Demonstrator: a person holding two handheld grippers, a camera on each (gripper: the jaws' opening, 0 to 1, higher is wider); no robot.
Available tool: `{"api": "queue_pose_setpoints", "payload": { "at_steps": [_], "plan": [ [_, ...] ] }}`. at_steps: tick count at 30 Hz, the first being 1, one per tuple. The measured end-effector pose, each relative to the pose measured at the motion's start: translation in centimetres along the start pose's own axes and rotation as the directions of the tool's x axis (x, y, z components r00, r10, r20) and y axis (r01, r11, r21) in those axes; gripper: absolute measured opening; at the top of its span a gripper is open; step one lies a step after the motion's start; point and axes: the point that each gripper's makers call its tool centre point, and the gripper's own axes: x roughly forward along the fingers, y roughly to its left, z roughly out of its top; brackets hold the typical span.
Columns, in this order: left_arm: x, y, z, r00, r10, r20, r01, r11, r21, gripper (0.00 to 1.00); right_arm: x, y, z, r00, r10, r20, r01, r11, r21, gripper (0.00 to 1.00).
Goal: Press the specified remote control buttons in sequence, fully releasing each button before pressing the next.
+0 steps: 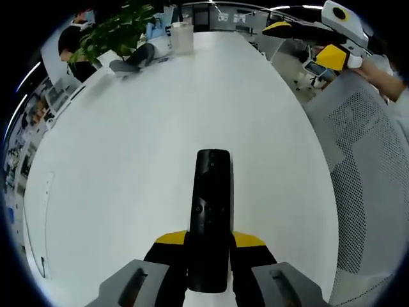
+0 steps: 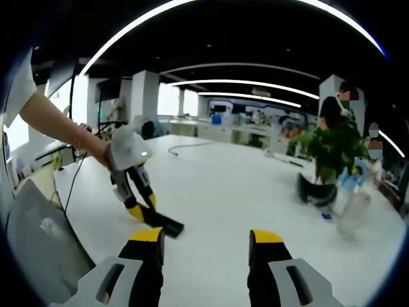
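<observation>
Here the long white table [image 1: 128, 160] takes up most of the room, running away toward the far end of the office. Beside it stands a mesh-backed chair [image 1: 367, 166], pale grey, close against the table's edge. At the far end sits a potted plant [image 2: 332, 153] with broad green leaves, and near it a clear plastic bottle [image 2: 354, 214] stands upright; a dark curved headset-like thing [image 1: 133, 59] lies beside the plant, though it is too blurred to name with certainty.

The left gripper [image 1: 208, 249] has its yellow-tipped jaws pressed in on the black remote control [image 1: 211, 211], pinching its near end, so the remote points straight out along the jaws, just above the tabletop. In the right gripper view the same remote [image 2: 165, 224] shows as a dark bar at the tip of that gripper, low over the table.

The right gripper [image 2: 206, 246] hangs above the table with its jaws spread wide, pinching nothing, well apart from the remote.
</observation>
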Motion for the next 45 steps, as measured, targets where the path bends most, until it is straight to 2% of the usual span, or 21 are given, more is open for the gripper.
{"api": "queue_pose_setpoints", "payload": {
  "at_steps": [18, 45],
  "plan": [
    [-0.1, -1.4, -0.1, 1.0, -0.005, -0.004, 0.005, 1.0, 0.01, 0.24, 0.0, 0.0, 0.0, 1.0, 0.001, 0.001, -0.001, 1.0, -0.002, 0.5],
    [-0.1, -4.5, -0.3, 1.0, -0.014, 0.004, 0.014, 1.0, 0.025, 0.24, 0.0, 0.3, -0.1, 1.0, 0.011, -0.007, -0.011, 1.0, -0.016, 0.5]
  ]
}}
